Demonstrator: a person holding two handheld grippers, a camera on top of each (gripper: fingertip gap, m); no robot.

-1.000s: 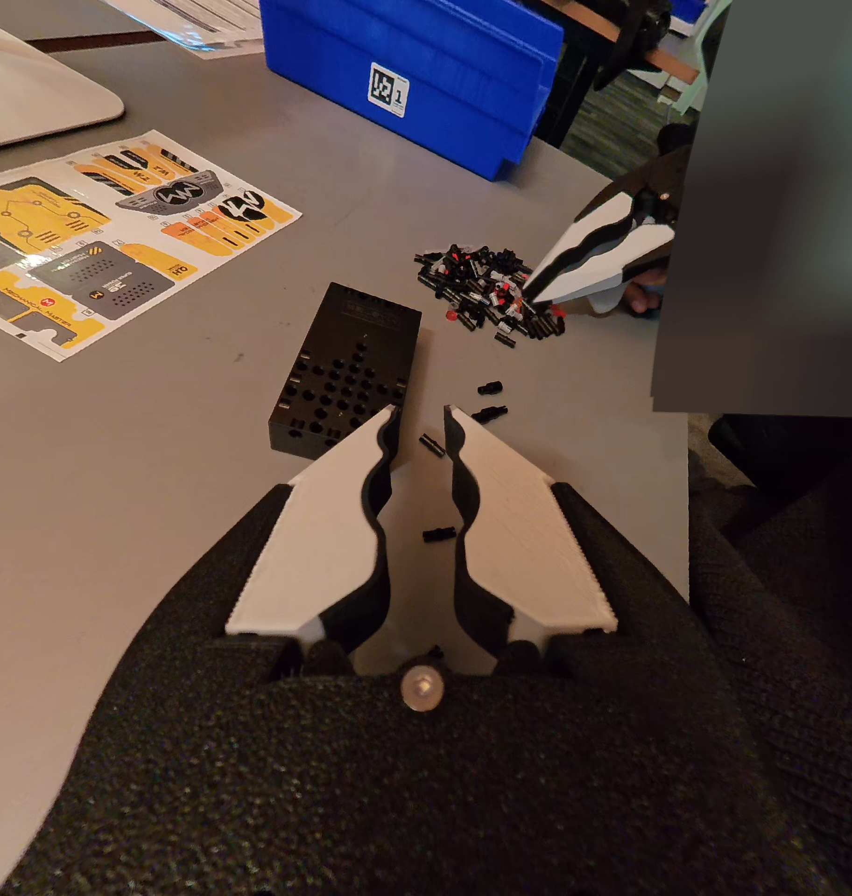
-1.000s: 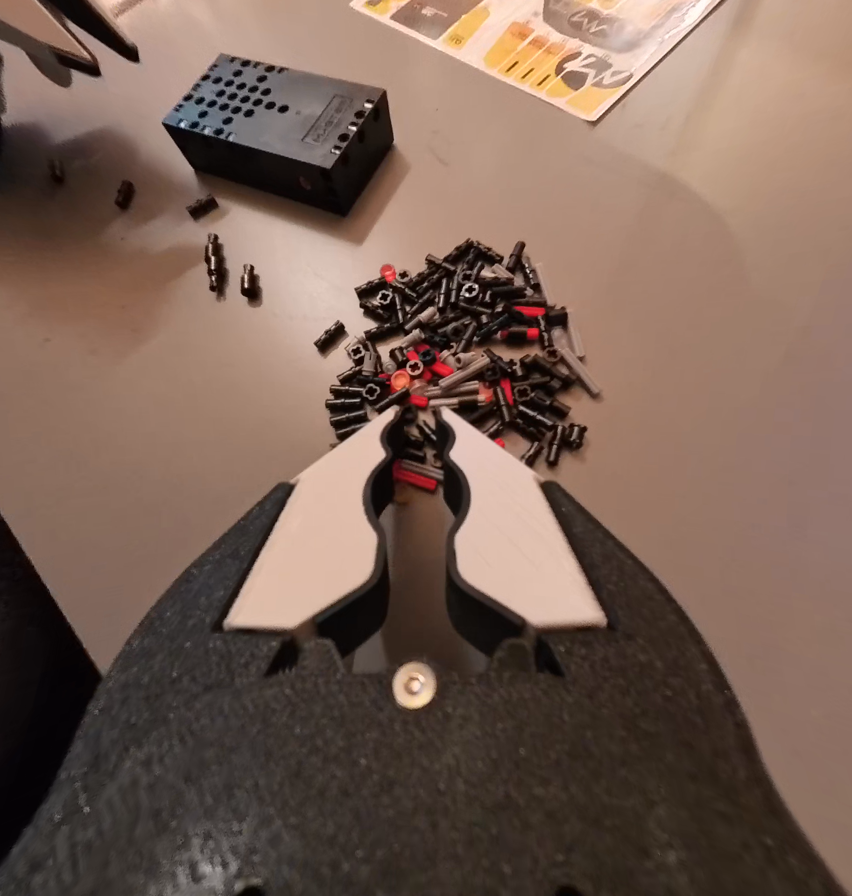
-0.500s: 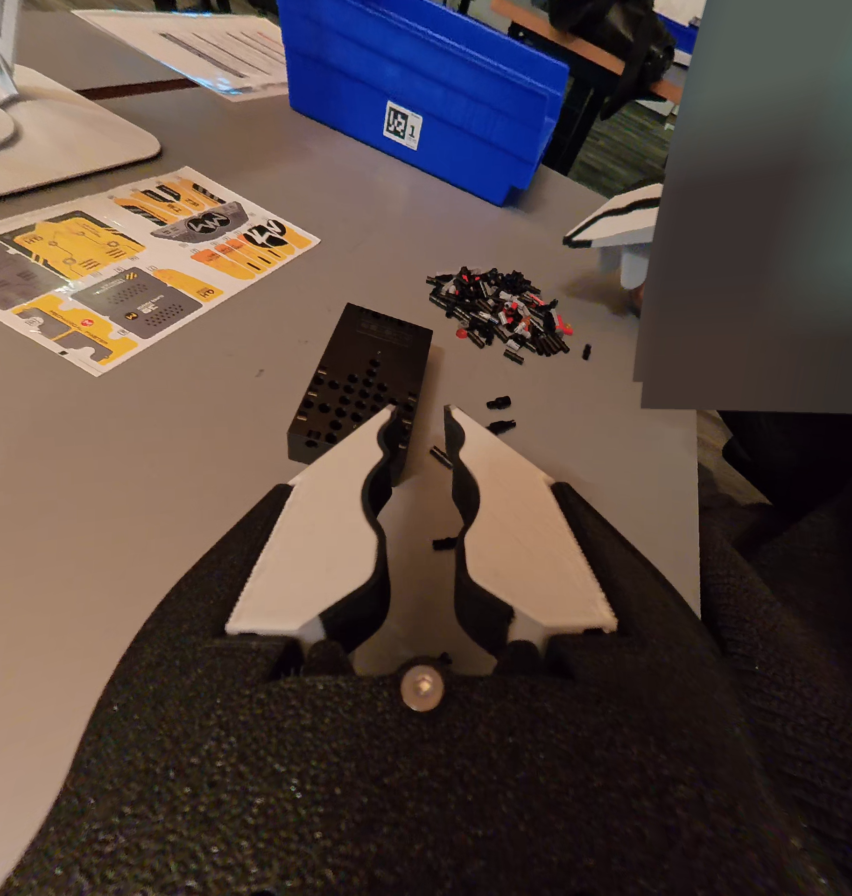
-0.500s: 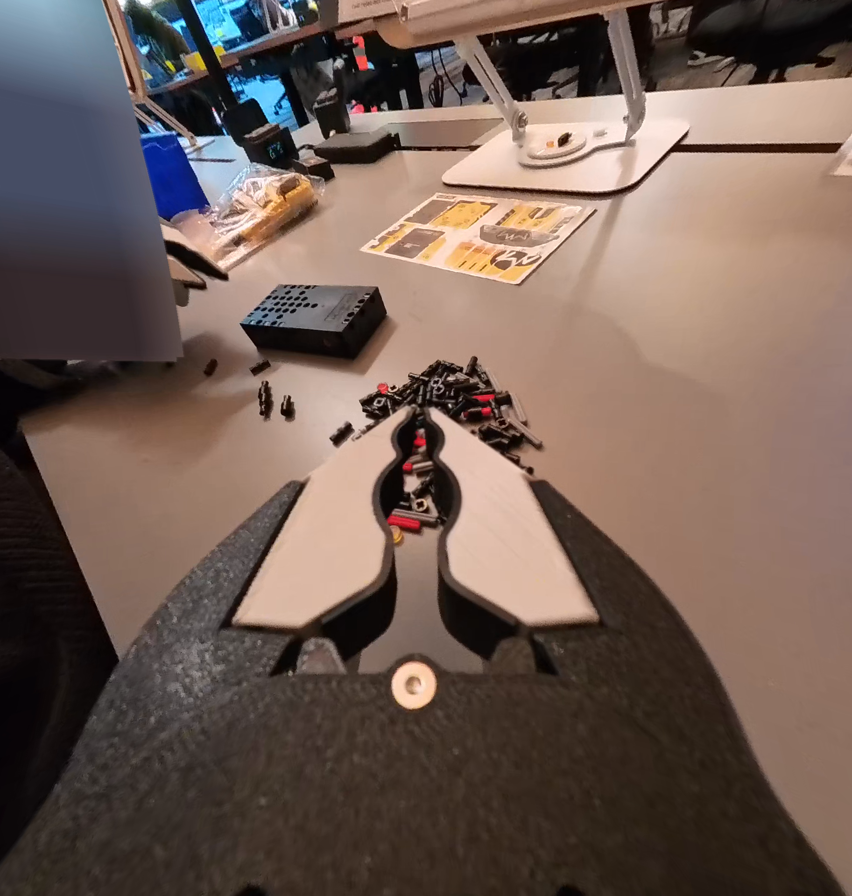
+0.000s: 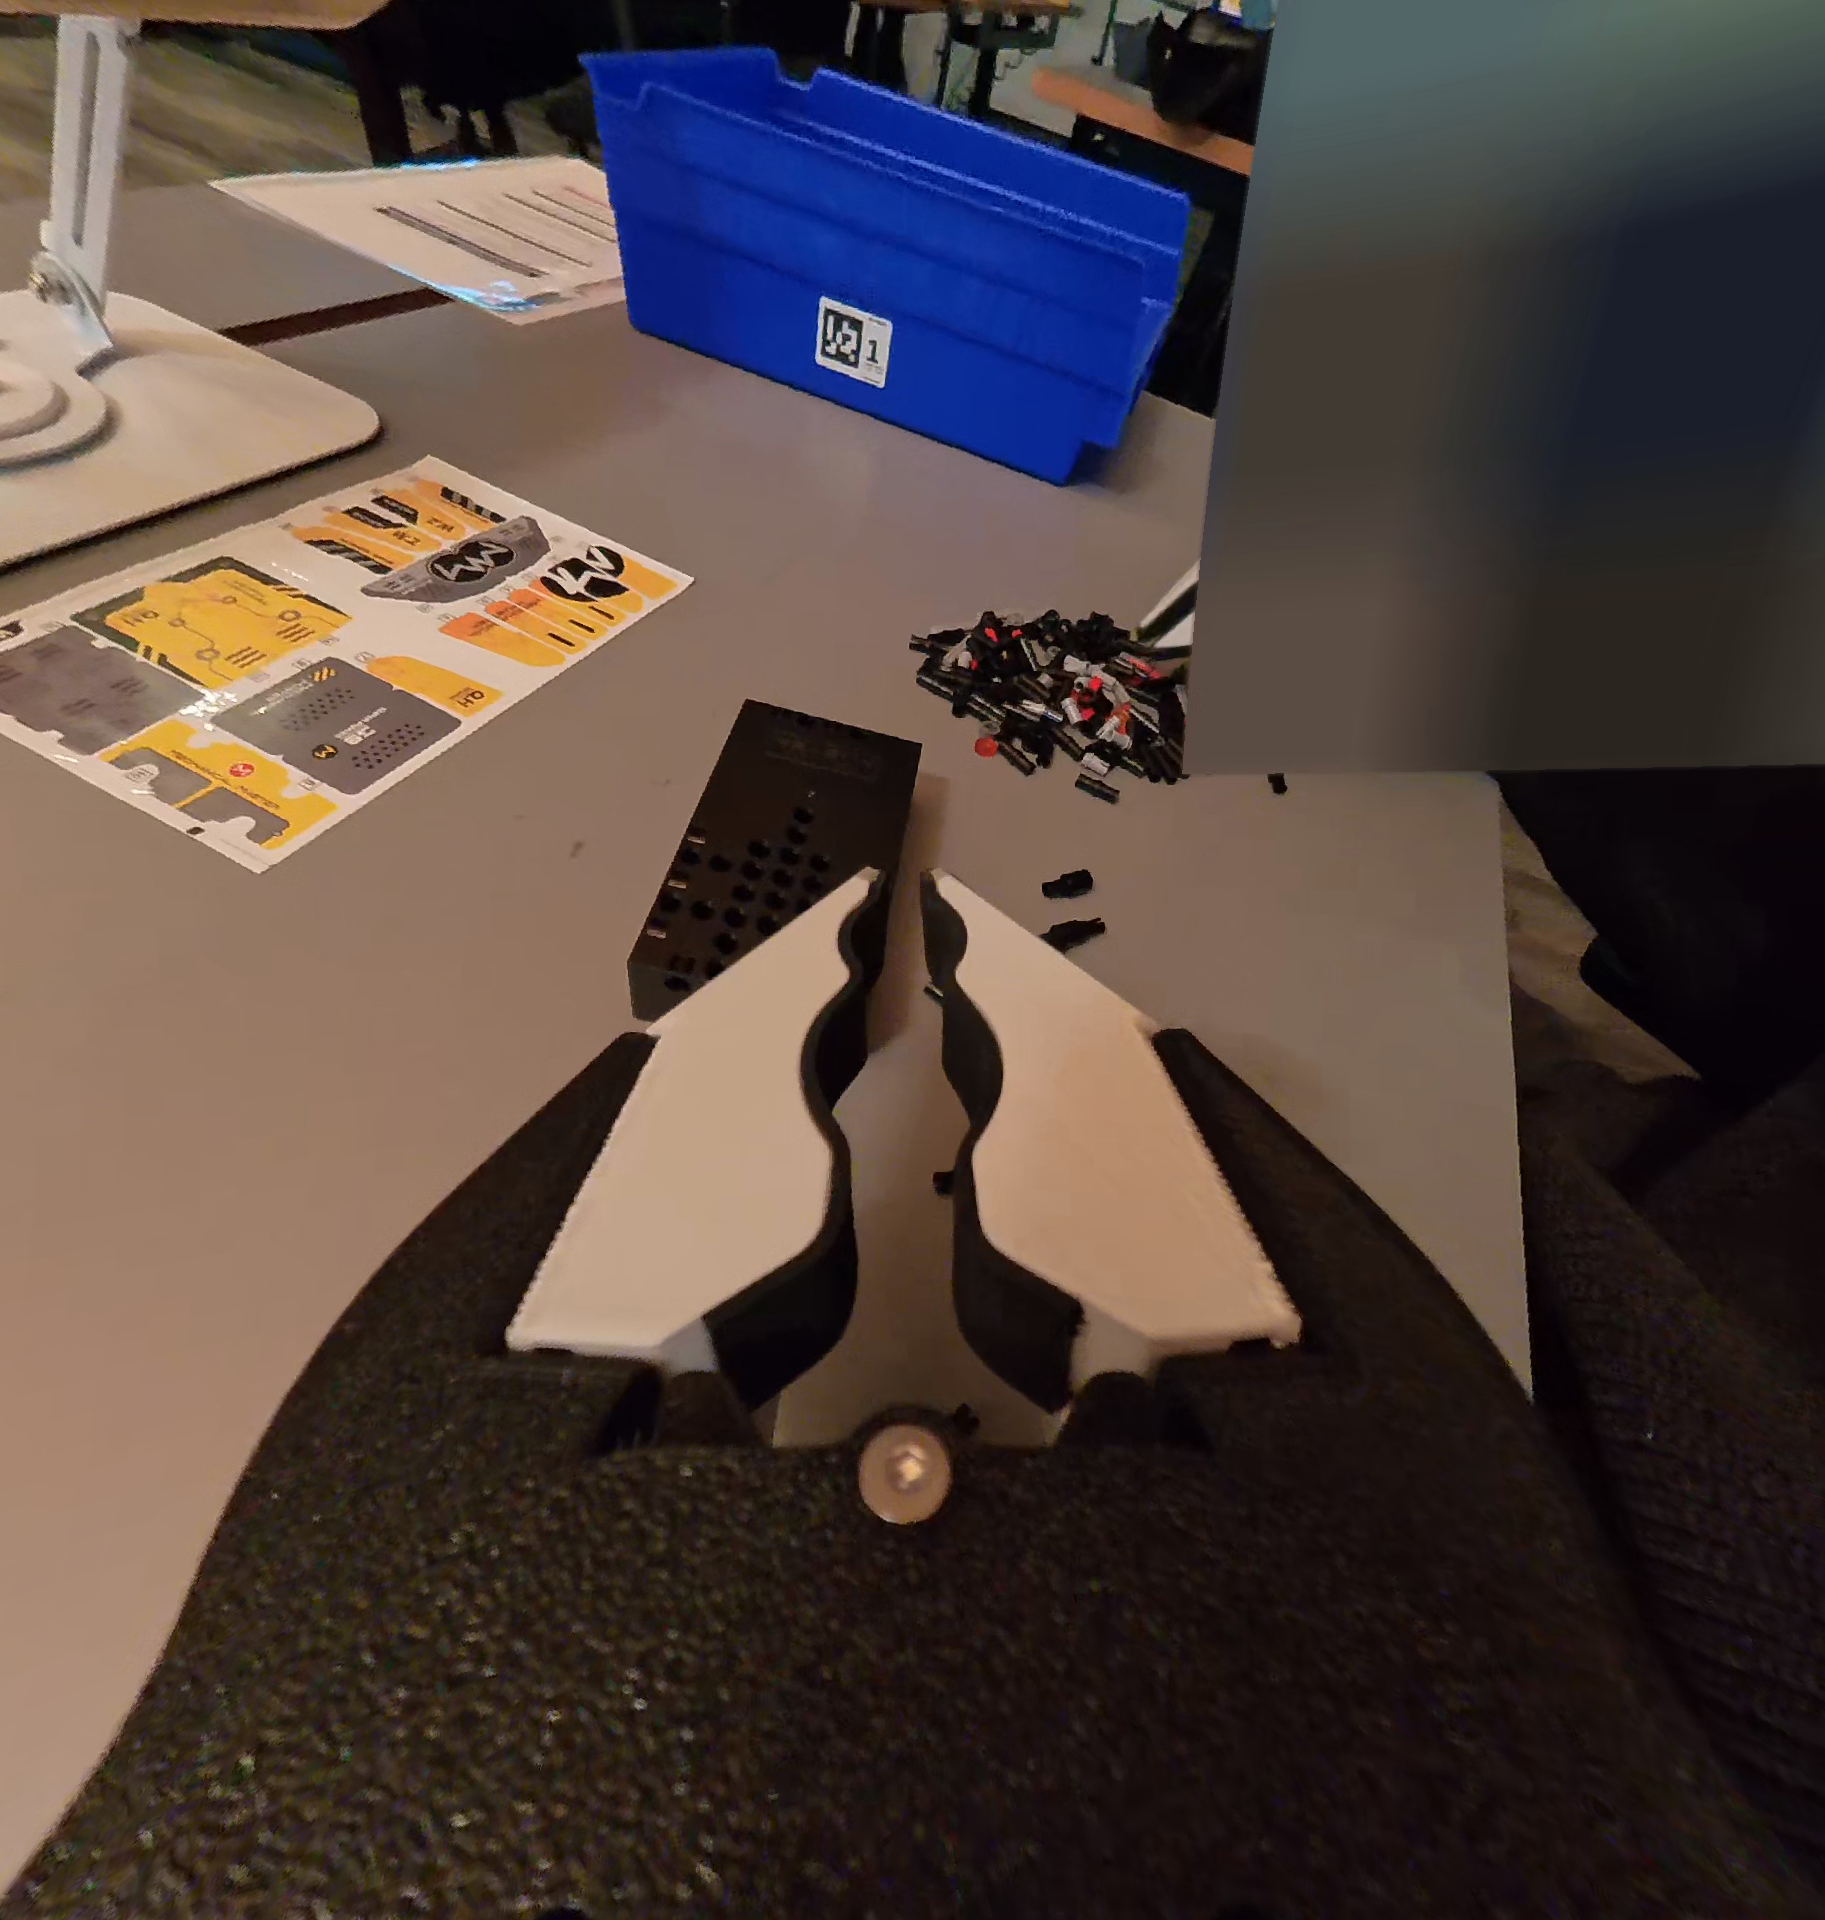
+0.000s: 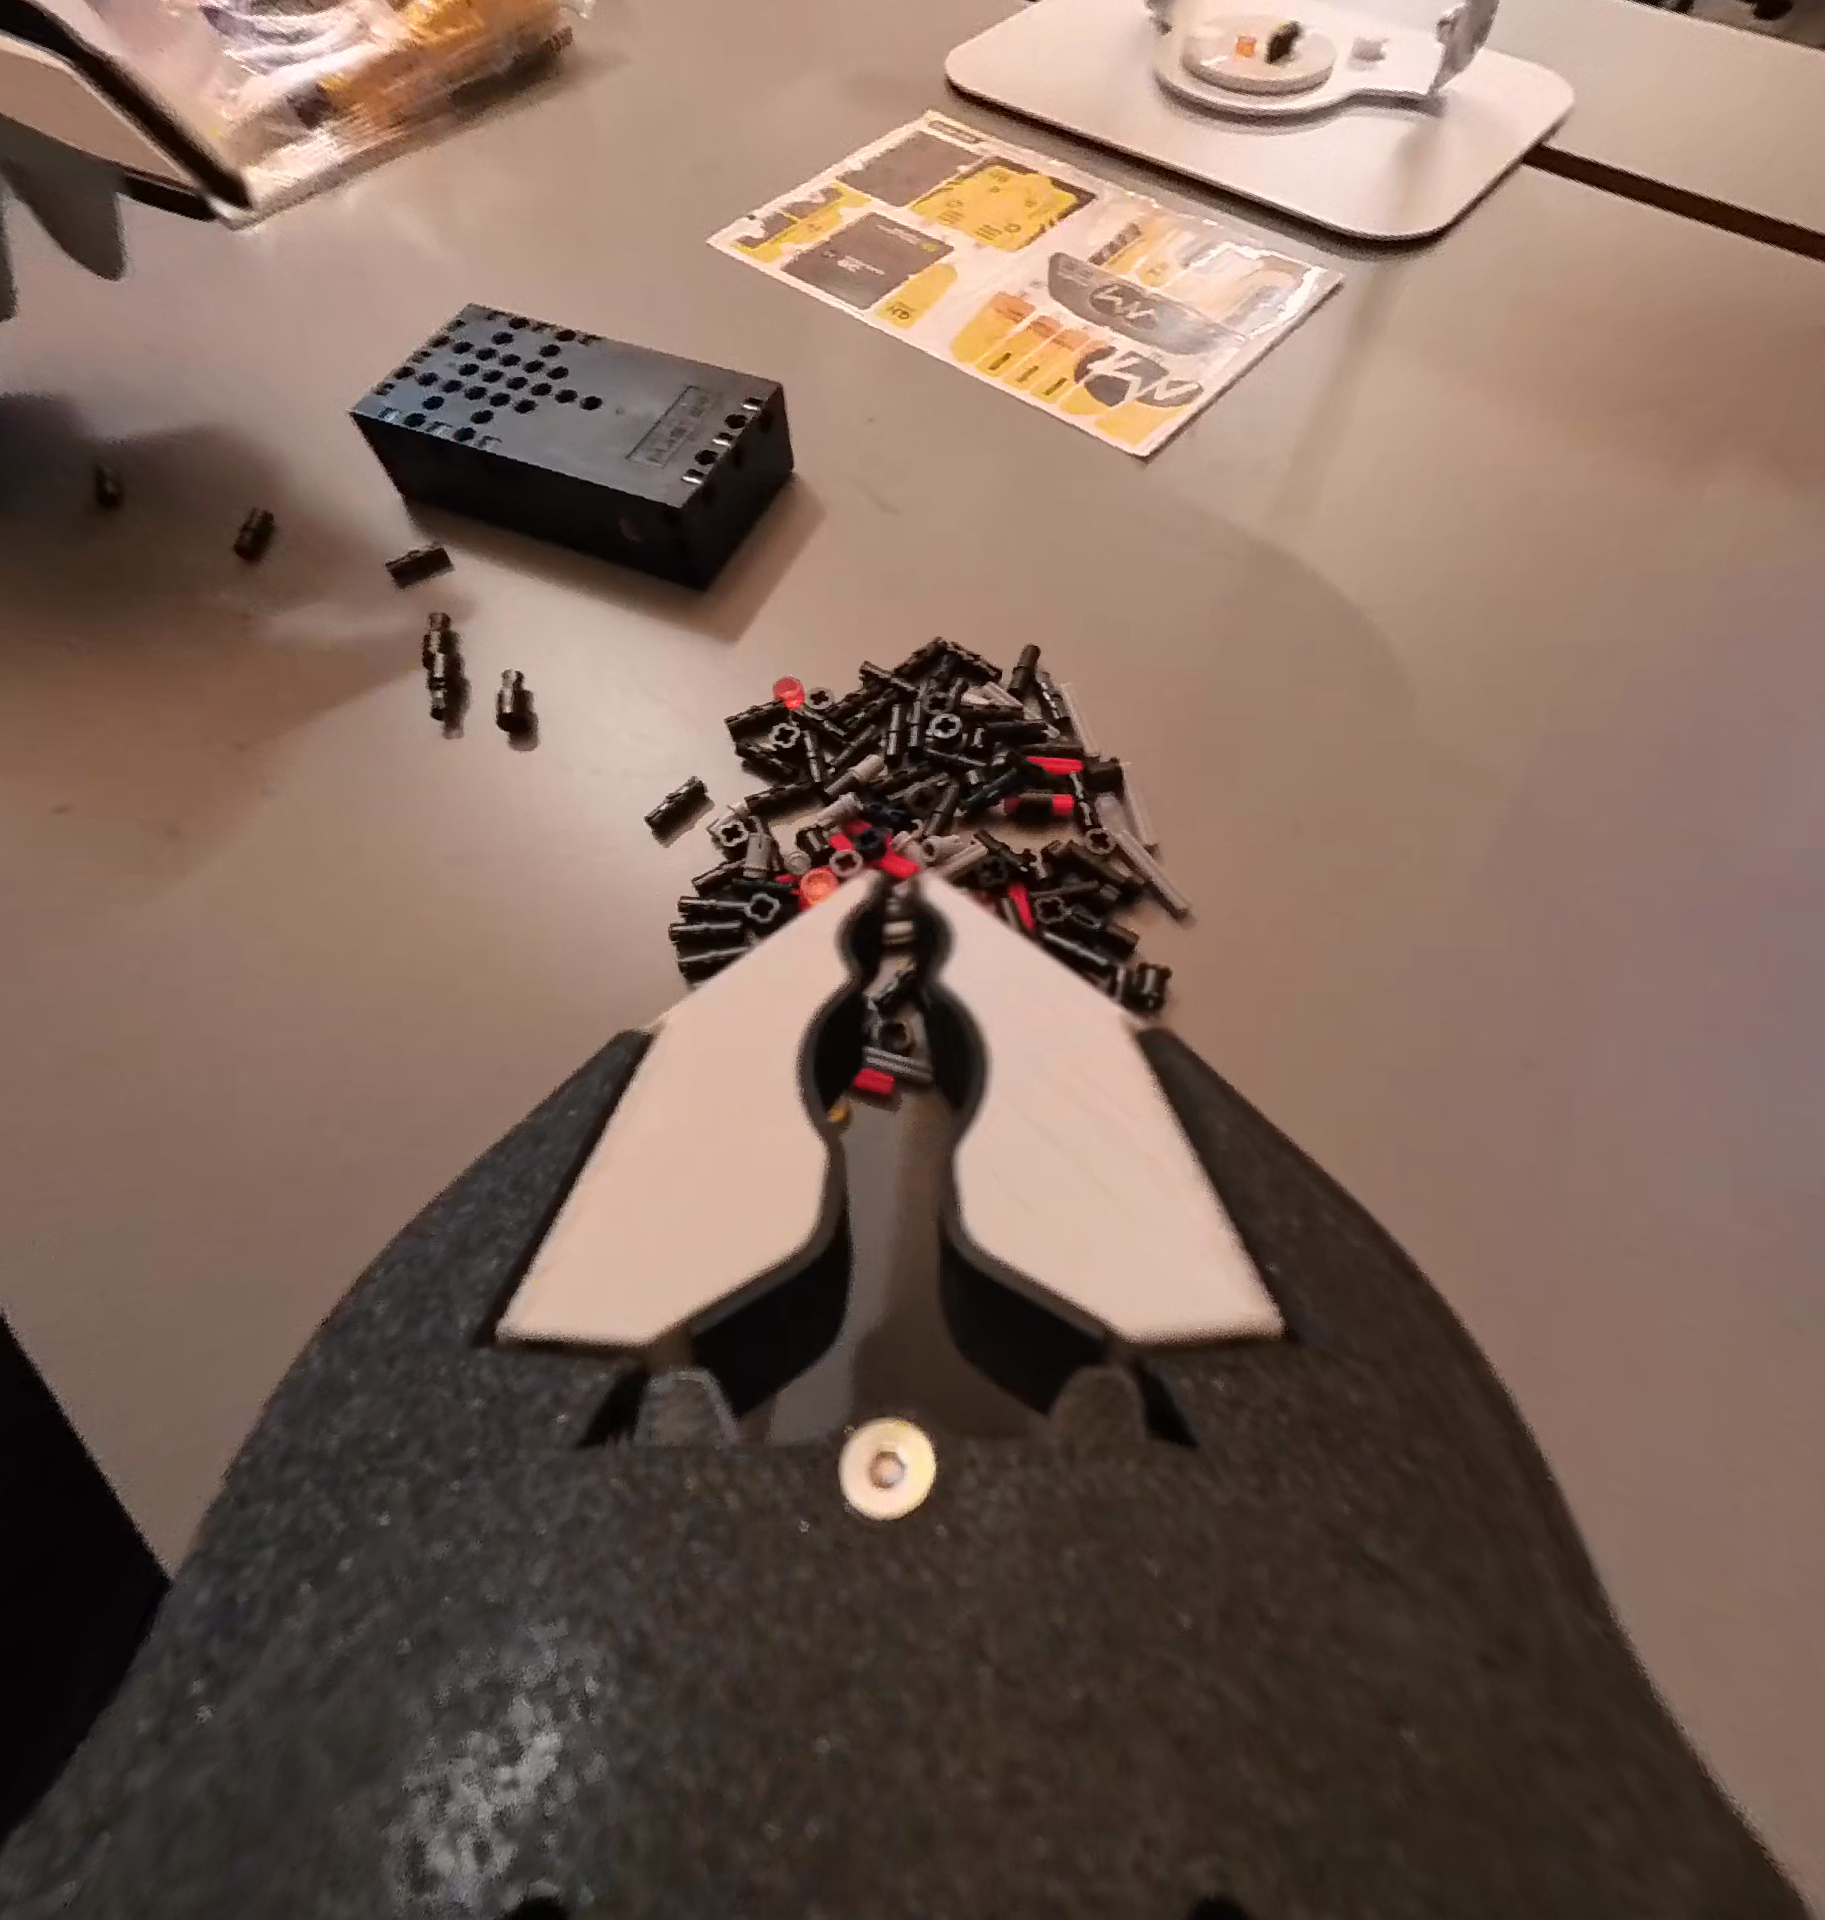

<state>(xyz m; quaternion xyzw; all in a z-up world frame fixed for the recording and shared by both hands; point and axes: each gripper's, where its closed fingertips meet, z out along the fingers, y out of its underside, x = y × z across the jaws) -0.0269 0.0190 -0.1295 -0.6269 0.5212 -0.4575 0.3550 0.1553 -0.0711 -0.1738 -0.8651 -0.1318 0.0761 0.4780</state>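
My left gripper (image 5: 900,881) hovers over the grey table (image 5: 264,1091) at the near end of a black perforated block (image 5: 783,831); its jaws stand a narrow gap apart with nothing between them. Loose black pins (image 5: 1069,883) lie just to its right. My right gripper (image 6: 897,883) is shut with its tips over the near edge of a pile of small black, red and grey pins (image 6: 939,790). I cannot tell whether a pin is pinched. The block (image 6: 575,457) and loose pins (image 6: 440,665) lie beyond it on the left. The pile also shows in the left wrist view (image 5: 1053,696).
A yellow and grey sticker sheet (image 5: 295,665) lies left of the block. A blue bin (image 5: 887,260) stands at the back, with a white stand base (image 5: 139,436) at the far left. The table edge (image 5: 1510,1039) is close on the right. A plastic bag of parts (image 6: 399,52) lies beyond. The gap from one gripper's tips to the other's is roughly 20 cm. My left gripper's tips are some 7 cm from the black perforated block (image 5: 783,831). It is also in sight in the right wrist view (image 6: 570,381).
My left gripper's jaws have narrowed. My right gripper shut over the pile, tilted up, then tipped back down over it.
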